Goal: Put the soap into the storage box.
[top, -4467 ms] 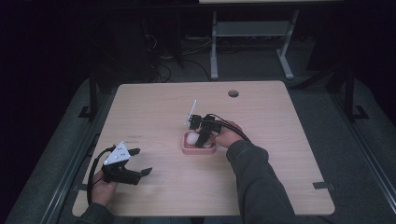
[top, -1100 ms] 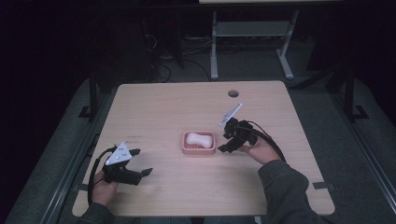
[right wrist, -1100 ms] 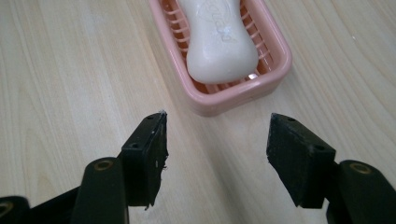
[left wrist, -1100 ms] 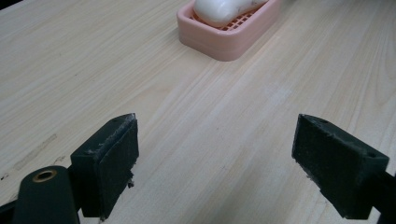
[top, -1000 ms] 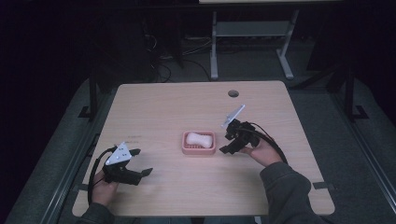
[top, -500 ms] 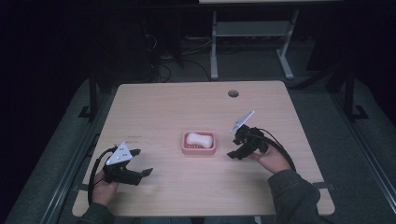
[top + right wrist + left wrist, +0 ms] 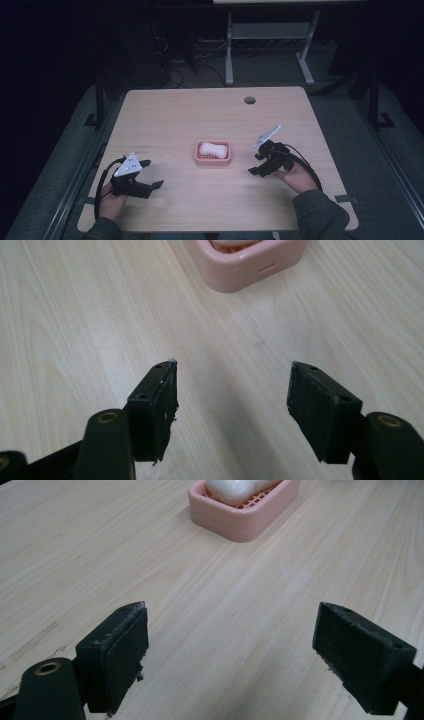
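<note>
A pink soap dish point(image 7: 213, 159) sits at the middle of the wooden table, with a white bar of soap point(image 7: 212, 148) lying in it. My left gripper point(image 7: 152, 175) rests near the front left of the table, open and holding nothing; the dish point(image 7: 250, 517) and soap point(image 7: 235, 487) show far ahead of its jaws. To the right of the dish my right gripper point(image 7: 254, 164) stands open and apart from it, pointing toward it. The dish point(image 7: 245, 262) lies just beyond its spread jaws.
A round cable hole point(image 7: 249, 100) marks the table's far side. The tabletop point(image 7: 175, 120) is bare wood around the dish. Beyond the table stand the legs of a white frame point(image 7: 229, 50) on a dark floor.
My right gripper has drawn back from over the dish to the right and toward the front edge, leaving the soap in the dish. The left gripper has stayed put.
</note>
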Demonstrator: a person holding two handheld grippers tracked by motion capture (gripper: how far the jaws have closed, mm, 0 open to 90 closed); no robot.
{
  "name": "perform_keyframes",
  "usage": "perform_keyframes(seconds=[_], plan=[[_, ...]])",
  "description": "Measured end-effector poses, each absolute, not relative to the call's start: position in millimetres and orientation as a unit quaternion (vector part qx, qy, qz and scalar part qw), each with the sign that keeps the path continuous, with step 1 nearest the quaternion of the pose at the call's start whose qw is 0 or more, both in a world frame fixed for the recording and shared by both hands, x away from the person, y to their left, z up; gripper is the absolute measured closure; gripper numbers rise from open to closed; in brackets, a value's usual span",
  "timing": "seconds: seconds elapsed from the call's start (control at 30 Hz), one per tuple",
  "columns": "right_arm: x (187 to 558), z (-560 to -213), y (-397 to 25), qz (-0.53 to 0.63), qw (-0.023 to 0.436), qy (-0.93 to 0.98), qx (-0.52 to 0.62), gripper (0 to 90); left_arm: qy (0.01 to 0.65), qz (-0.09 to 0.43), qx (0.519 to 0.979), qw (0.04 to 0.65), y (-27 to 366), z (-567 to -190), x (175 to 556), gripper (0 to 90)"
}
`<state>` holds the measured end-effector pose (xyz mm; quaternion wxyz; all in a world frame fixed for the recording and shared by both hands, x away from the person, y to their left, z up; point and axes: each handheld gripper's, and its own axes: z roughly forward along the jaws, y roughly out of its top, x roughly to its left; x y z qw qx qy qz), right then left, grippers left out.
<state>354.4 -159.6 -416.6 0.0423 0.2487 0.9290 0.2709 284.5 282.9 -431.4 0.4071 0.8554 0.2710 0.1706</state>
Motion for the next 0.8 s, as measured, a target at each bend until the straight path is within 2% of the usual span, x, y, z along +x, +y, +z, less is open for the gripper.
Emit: perform_keyframes(seconds=[0.8], plan=[[331.5, -429.7, -187.8, 0.287, 0.043, 0.916, 0.276, 36.6, 0.271, 0.169, 0.858, 0.403, 282.5, -432.5, 285.2, 14.1]])
